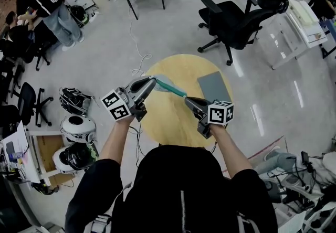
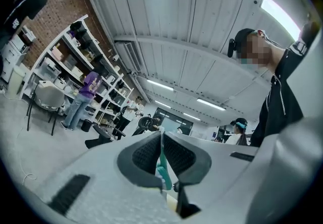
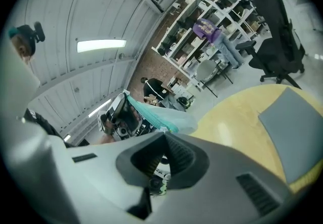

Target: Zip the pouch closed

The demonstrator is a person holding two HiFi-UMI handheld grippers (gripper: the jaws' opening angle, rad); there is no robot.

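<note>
Teal along its zip edge and clear below it, the single pouch hangs in the air over the round wooden table in the head view, its long axis slanting from upper left down to lower right between the two grippers. Both bare forearms reach forward from the body and angle inward. The left gripper takes the far, upper end and the right gripper the near, lower end. One grey mat lies flat on the table's right side, apart from the pouch. From the left gripper view, the left gripper points slightly upward toward the ceiling, its jaws pressed narrow on the teal strip of the pouch, which runs edge-on between the pads. From the right gripper view, the right gripper tilts a little downward, its jaw tips closed together on the near end of the pouch. The teal edge stretches up and left from there to the left gripper, with the table and mat off to the right.
</note>
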